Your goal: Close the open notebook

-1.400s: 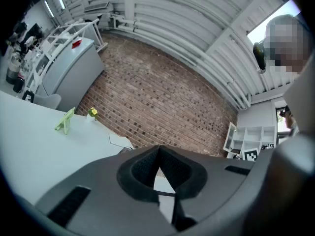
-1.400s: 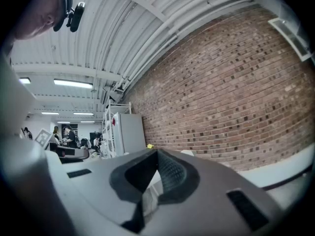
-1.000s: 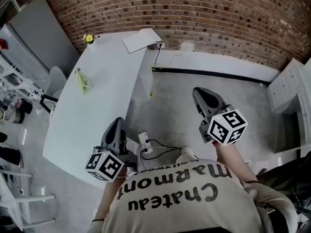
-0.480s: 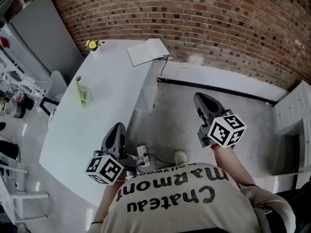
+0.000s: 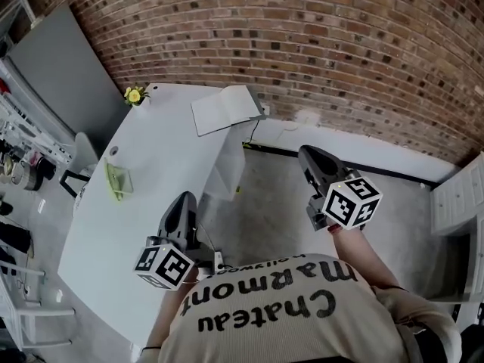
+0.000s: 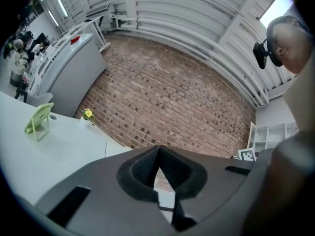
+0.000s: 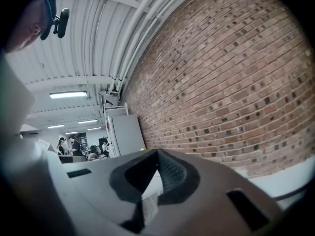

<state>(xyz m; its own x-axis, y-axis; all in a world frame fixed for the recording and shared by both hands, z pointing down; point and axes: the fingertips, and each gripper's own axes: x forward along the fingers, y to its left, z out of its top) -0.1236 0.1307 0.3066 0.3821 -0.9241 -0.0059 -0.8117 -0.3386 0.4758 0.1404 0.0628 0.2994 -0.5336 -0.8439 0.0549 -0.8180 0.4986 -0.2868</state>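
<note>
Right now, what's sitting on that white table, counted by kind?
Open notebook: 1
Yellow flower: 1
Green stand: 1
Small round thing, too small to identify: 1
Total: 4

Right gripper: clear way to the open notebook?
Probably yes, but not yet within reach. The right gripper hangs over the floor, apart from the notebook at the far end of the table; nothing stands between them.
</note>
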